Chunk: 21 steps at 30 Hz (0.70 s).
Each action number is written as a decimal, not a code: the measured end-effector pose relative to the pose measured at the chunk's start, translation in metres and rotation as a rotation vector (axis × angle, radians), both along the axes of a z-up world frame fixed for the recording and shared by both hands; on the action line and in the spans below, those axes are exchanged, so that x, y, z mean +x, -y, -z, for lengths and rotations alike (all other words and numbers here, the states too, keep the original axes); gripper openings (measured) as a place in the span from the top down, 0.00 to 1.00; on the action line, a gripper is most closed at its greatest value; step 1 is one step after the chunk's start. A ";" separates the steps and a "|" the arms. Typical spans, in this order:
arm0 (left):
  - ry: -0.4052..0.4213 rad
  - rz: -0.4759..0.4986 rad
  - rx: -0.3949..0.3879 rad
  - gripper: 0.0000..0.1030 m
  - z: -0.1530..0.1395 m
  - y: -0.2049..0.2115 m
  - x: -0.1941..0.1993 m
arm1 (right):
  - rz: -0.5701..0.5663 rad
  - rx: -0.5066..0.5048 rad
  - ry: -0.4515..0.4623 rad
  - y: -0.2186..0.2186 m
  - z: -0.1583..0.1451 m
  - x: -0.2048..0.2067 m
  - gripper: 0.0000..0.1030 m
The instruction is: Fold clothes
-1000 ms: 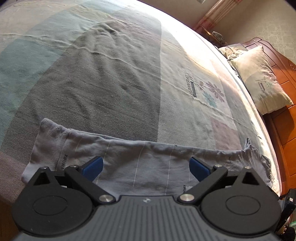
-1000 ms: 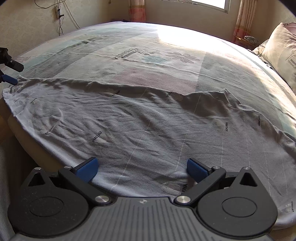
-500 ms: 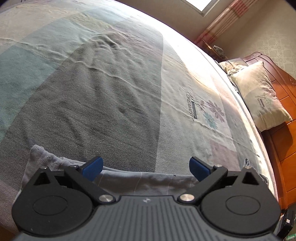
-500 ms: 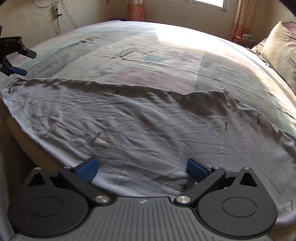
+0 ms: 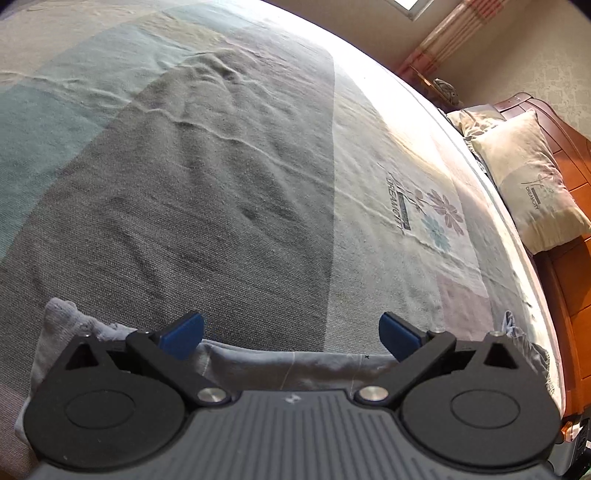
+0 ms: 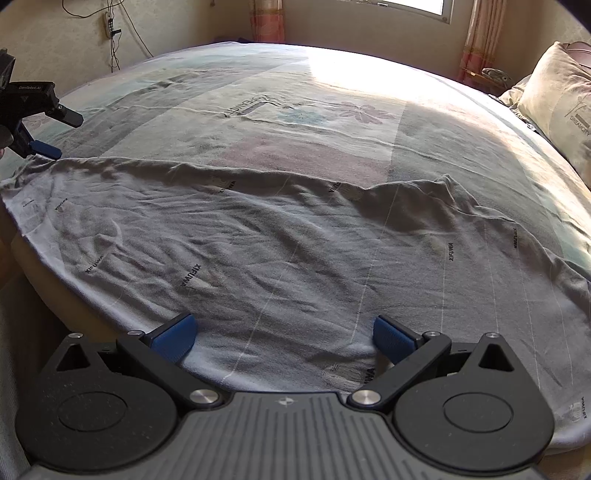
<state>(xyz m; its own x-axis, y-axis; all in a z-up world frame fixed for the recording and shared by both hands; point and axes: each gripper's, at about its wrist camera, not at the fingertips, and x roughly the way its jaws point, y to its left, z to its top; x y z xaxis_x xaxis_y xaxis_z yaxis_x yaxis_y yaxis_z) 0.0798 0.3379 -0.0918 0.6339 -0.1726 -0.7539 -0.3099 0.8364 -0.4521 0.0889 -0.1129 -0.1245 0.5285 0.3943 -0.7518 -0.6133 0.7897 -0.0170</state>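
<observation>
Garment: a grey garment [image 6: 295, 251] with thin pale stripes and small dark printed words lies spread and wrinkled across the near part of the bed, reaching from the far left corner to the right edge of the right wrist view; its near hem hangs at the mattress edge.
Garment in left wrist view: only a narrow strip [image 5: 295, 360] shows along the near edge, with a bunched corner at the near left and another fold at the far right.
Far edge: it runs unevenly across the bedspread, with a raised ridge right of centre.
Right gripper: the right gripper [image 6: 282, 332] sits over the near hem, its blue-padded fingers [image 6: 173, 334] spread wide apart and released; the right pad looks to rest on or just above the cloth, which I cannot tell apart.
Left gripper: the left gripper [image 5: 291, 330] hovers over the garment's far edge, blue pads [image 5: 183, 332] spread wide, grasping nothing.
Left gripper from the right wrist view: it [image 6: 55, 133] appears at the far left, one blue tip at or just above the garment's corner, the other black finger raised; contact is unclear.
Bedspread: a patchwork bedspread [image 5: 221, 166] of grey, teal, cream and pink panels with printed flowers lies under the garment.
Pillow: a pale pillow [image 5: 528, 184] leans against the wooden headboard [image 5: 569, 280] at the right.
Wall: a power strip with cables [image 6: 109, 26] hangs far left; curtains [image 6: 476, 40] flank a bright window.
</observation>
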 end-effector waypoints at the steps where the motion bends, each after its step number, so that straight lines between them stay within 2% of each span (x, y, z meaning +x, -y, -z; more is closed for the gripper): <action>1: 0.007 0.015 0.003 0.03 -0.006 -0.001 -0.003 | 0.001 0.000 0.001 0.000 0.000 0.000 0.00; 3: 0.015 0.047 0.032 0.03 -0.020 -0.001 -0.011 | 0.002 0.001 0.002 0.000 0.000 0.000 0.00; 6: -0.007 0.099 0.041 0.02 -0.023 -0.001 -0.022 | 0.006 0.003 0.004 0.000 0.000 0.000 0.00; 8: -0.033 0.105 0.047 0.02 -0.016 -0.003 -0.026 | 0.009 0.003 0.004 -0.001 0.000 0.000 0.00; 11: -0.066 0.049 0.030 0.02 0.006 -0.014 -0.029 | 0.013 0.002 0.005 -0.001 0.000 0.000 0.00; 13: -0.047 0.005 0.001 0.03 0.015 -0.023 -0.032 | 0.015 0.000 0.003 -0.001 0.000 0.000 0.00; 17: 0.000 -0.046 -0.027 0.03 0.009 -0.029 -0.032 | 0.021 -0.003 0.001 -0.002 0.000 0.000 0.00; 21: 0.027 0.017 -0.005 0.03 -0.008 -0.013 -0.039 | 0.023 -0.005 0.002 -0.002 0.000 -0.001 0.00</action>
<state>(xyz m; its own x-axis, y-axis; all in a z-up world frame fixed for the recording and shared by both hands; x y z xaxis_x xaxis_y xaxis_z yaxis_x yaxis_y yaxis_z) 0.0403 0.3510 -0.0836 0.6510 -0.1872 -0.7356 -0.2831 0.8393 -0.4641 0.0880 -0.1105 -0.1242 0.5387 0.3781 -0.7529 -0.5947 0.8037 -0.0219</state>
